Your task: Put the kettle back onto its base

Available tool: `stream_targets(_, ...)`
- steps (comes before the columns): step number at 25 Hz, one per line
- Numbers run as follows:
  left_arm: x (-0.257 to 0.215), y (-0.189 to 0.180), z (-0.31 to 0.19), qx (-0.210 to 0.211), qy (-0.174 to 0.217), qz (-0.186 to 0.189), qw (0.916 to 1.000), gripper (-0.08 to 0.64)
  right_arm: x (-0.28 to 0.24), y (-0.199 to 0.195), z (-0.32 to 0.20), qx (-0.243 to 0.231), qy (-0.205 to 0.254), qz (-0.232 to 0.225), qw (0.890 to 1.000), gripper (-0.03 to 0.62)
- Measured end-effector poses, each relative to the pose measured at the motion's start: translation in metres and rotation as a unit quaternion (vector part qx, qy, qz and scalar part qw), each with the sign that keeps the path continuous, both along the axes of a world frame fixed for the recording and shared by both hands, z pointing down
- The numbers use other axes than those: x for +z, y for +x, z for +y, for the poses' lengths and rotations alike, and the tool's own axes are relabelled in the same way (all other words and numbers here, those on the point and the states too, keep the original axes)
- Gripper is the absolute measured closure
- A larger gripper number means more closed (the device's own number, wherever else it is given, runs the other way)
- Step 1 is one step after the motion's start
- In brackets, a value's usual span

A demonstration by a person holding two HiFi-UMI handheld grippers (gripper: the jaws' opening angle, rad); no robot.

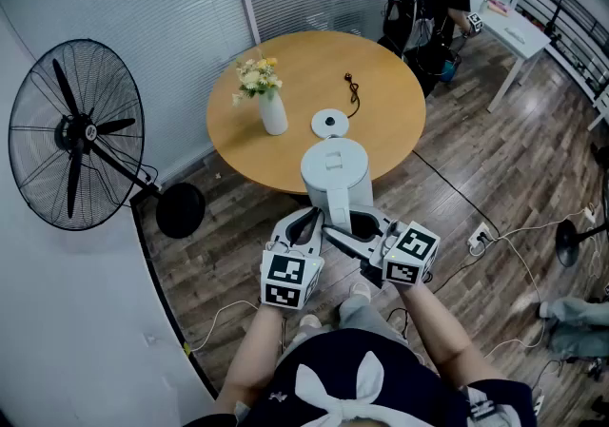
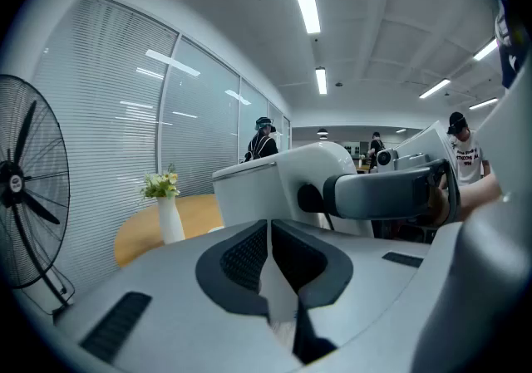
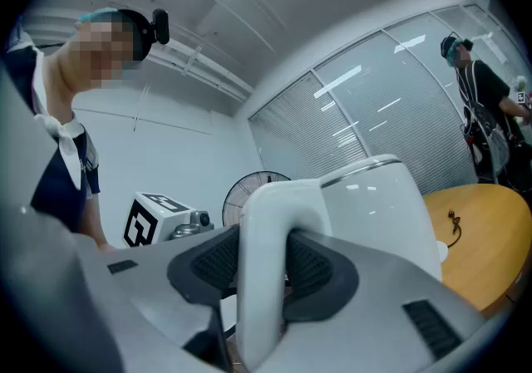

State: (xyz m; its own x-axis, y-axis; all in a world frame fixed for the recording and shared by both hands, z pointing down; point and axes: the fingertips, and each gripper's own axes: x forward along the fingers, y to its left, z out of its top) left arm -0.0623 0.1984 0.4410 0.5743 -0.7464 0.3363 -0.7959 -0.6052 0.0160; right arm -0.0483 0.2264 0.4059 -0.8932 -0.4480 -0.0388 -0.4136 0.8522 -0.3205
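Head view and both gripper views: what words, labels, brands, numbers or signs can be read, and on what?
No text can be read in any view.
On the left marker cube and the right marker cube: black-and-white square patterns, no letters.
On the kettle: nothing visible, plain white.
On the fan hub: a pale label, too small to read.
On the bystander's shirt: print too blurred to read.

From here the kettle (image 1: 335, 173) is at the near edge of the table (image 1: 390, 102), and the base (image 1: 329, 123) lies just beyond it, with bare wood between them. The vase (image 1: 272, 113) of flowers stands just left of the base, the closest thing I could clip. A dark cord (image 1: 353, 92) lies near the base on its far side. I see open tabletop to the right. The fan (image 1: 76, 135) stands well off to the left.
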Motion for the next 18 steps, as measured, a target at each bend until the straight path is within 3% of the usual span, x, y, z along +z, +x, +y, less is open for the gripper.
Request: stream_targets(18,0.007,0.027,-0.027,-0.013,-0.006,-0.016,0.9998,0.522,-0.002,0.032,-0.03,-0.018,-0.016,-0.026,0.999,0.423)
